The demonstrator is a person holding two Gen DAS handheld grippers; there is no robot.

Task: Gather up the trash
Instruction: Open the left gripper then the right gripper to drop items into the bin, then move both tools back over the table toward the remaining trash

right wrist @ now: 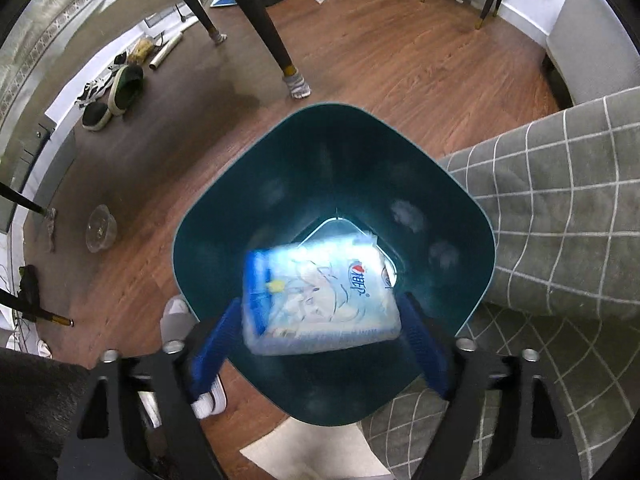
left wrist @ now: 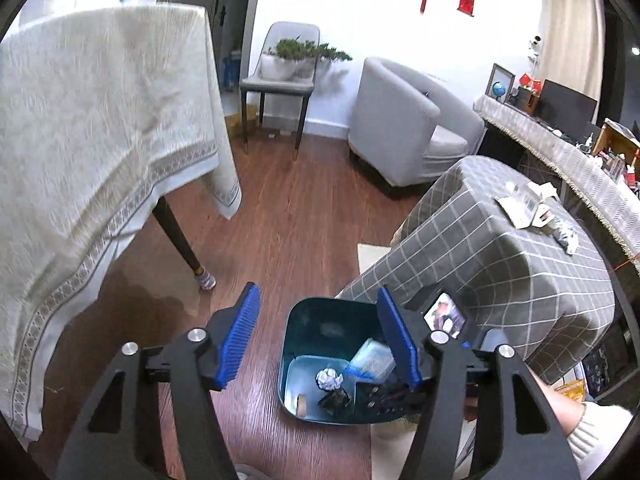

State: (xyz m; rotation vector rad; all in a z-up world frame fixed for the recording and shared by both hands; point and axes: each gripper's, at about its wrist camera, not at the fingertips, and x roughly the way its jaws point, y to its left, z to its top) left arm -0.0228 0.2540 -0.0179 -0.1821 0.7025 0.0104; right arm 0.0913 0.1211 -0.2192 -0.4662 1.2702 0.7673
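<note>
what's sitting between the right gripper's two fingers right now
In the right wrist view, a blue-and-white plastic package lies between the right gripper fingers, over the open teal bin. The pads stand apart from it, not pressing.

Teal bin (right wrist: 208,240) upright on wood floor, open top. White-blue tissue pack (right wrist: 320,300) tilted inside it; crumpled foil ball (left wrist: 329,379), dark wrapper (left wrist: 336,399) on bottom.

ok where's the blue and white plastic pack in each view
Left wrist view: the blue and white plastic pack sits low centre, inside the dark teal plastic bin, just left of the right-hand blue finger.
Right wrist view: lower centre, blurred, over the bin's mouth between the open fingers.
Shared landmark: the grey checked tablecloth right of the bin.
</note>
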